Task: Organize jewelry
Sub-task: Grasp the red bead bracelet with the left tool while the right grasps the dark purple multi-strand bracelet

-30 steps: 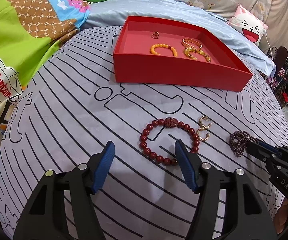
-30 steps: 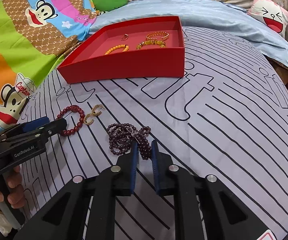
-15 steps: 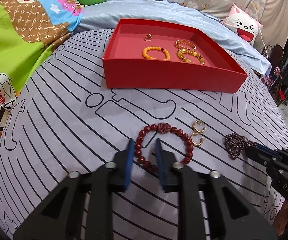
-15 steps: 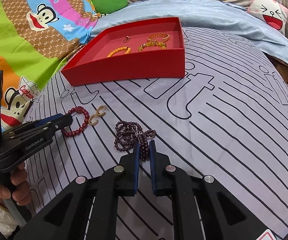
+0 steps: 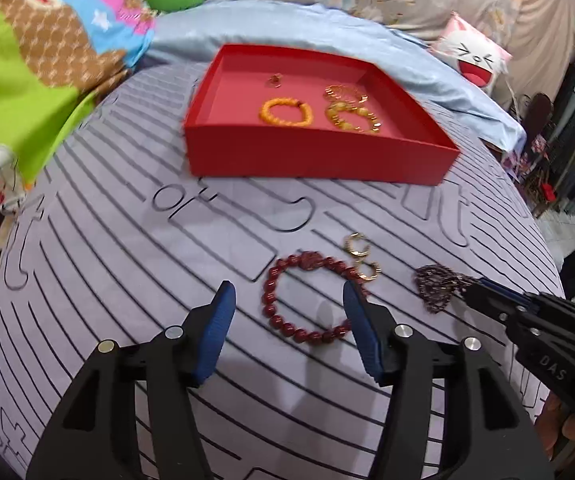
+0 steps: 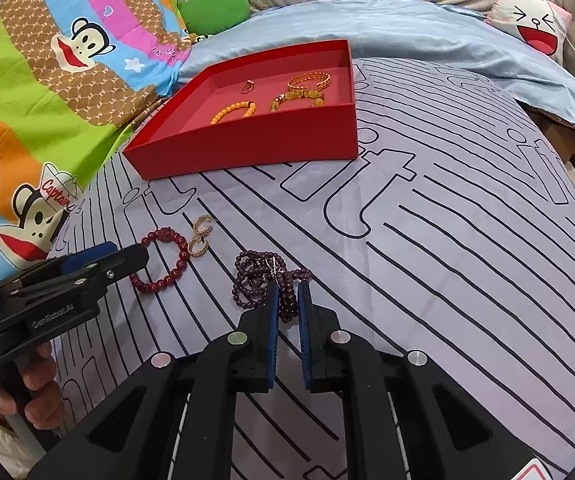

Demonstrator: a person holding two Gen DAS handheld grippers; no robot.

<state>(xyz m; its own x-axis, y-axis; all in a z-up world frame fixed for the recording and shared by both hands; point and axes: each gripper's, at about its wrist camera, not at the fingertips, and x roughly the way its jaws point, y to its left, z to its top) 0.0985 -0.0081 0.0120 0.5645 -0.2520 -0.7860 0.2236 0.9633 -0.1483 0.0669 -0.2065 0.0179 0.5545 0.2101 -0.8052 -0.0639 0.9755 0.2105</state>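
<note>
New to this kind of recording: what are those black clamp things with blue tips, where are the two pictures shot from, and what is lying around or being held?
No robot here: a person holds a two-finger gripper in each hand, and each picture comes from a fisheye camera on one gripper, looking along its fingers.

The left gripper is open, near the dark red bead bracelet on the striped bedspread, holding nothing. Two gold hoop earrings lie beside that bracelet.

The right gripper has its jaws close around strands of the purple bead necklace.

Farther back sits a red tray holding an orange bead bracelet, gold bracelets and a small ring.
</note>
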